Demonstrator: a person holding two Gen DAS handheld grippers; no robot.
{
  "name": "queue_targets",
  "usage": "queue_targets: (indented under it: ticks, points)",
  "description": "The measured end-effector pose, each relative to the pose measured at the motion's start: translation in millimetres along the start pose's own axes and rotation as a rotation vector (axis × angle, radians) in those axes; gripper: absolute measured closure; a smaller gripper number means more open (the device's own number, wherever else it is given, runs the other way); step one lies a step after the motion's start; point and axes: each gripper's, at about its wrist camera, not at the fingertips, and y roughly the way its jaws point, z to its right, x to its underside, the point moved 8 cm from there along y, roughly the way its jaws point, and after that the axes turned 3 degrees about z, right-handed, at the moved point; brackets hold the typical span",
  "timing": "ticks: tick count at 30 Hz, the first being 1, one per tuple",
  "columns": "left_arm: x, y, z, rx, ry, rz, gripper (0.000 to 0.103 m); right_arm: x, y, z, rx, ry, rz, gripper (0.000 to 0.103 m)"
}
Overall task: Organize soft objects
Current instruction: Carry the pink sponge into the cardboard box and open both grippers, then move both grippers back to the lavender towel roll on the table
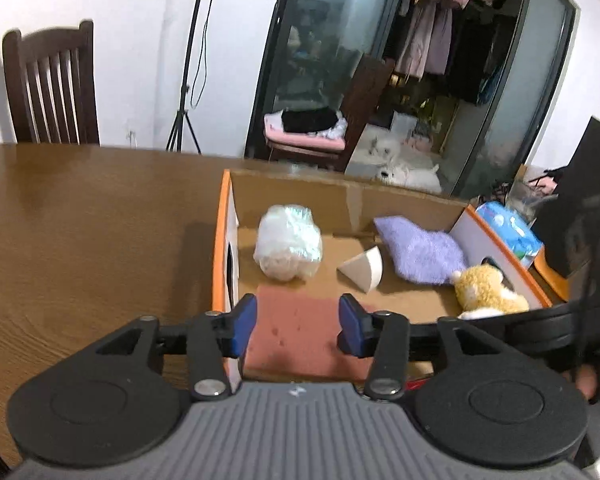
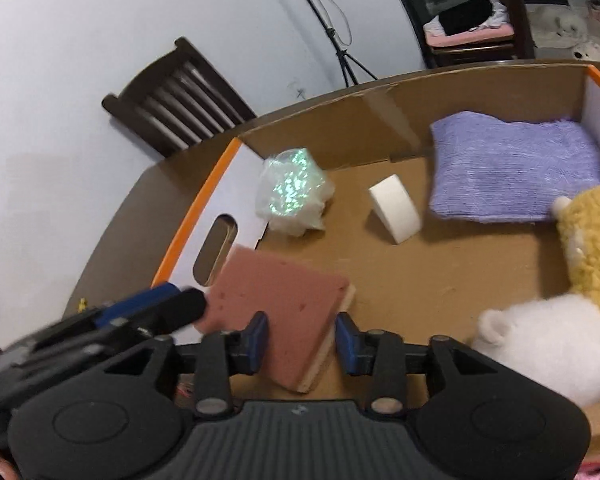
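Note:
An open cardboard box (image 1: 292,188) (image 2: 340,120) with orange rims holds a pink sponge (image 1: 300,332) (image 2: 284,304), a clear plastic-wrapped white bundle (image 1: 288,242) (image 2: 294,192), a white foam wedge (image 1: 362,270) (image 2: 396,208), a purple fuzzy cloth (image 1: 420,250) (image 2: 512,172), a yellow plush toy (image 1: 488,288) (image 2: 592,240) and a white plush toy (image 2: 552,344). My left gripper (image 1: 298,326) is open above the sponge at the box's near left corner. My right gripper (image 2: 302,340) is open over the sponge's near end; the sponge lies flat in the box. The left gripper's fingers (image 2: 148,308) show beside the sponge.
The box stands on a brown wooden table (image 1: 80,220). A dark wooden chair (image 1: 52,84) stands behind the table. A blue tissue pack (image 1: 508,228) lies right of the box. A light-stand tripod (image 1: 184,120) stands by the wall.

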Motion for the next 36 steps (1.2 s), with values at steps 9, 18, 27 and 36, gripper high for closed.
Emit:
queue_targets:
  ticks: [9, 18, 27, 36]
  points:
    - [-19.1, -49.8, 18.6, -0.021, 0.054, 0.068, 0.038, -10.7, -83.1, 2.3, 0.01, -0.081, 0.16, 0.048]
    - [-14.2, -109.3, 54.4, -0.003, 0.105, 0.131, 0.03, -2.4, -237.4, 46.0, 0.165, -0.141, 0.396, 0.033]
    - [94.5, -179.2, 82.8, 0.124, -0.019, 0.178, 0.022, 117.0, -292.6, 23.5, 0.141, -0.28, 0.567, 0.021]
    - [193.0, -215.8, 97.2, 0.084, 0.035, 0.1, 0.017, 249.2, -280.6, 31.9, 0.158, -0.243, 0.487, 0.02]
